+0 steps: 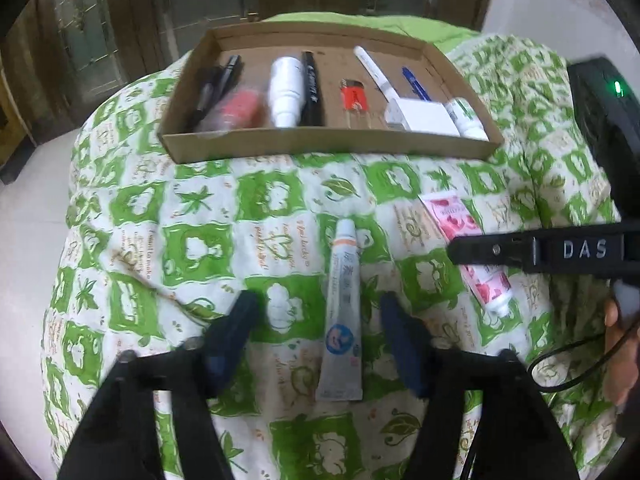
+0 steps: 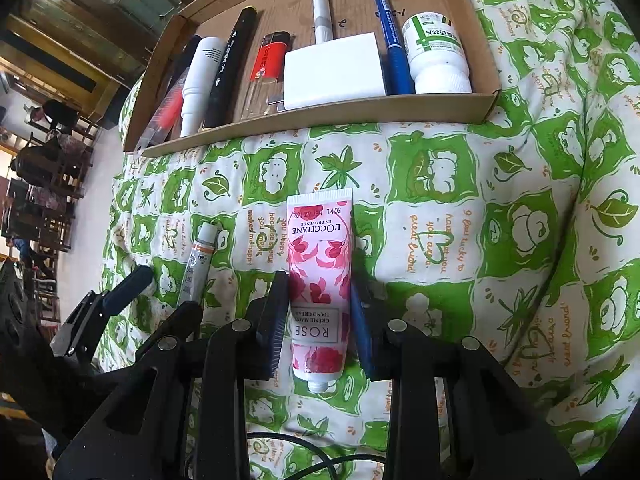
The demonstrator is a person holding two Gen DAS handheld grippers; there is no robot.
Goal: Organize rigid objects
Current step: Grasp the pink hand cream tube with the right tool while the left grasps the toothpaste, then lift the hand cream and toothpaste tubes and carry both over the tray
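Covering the surface, green-patterned quilt (image 1: 280, 208), left tool (image 1: 320, 336) spread, right tool (image 2: 320, 312) pinching hand cream tube (image 2: 320, 264), pale floor (image 1: 24, 216)

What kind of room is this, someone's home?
Probably a home, though I can't be sure. The work surface is a soft quilted cover printed in green, holding a cardboard tray of toiletries and pens, with dark wooden chairs behind it.
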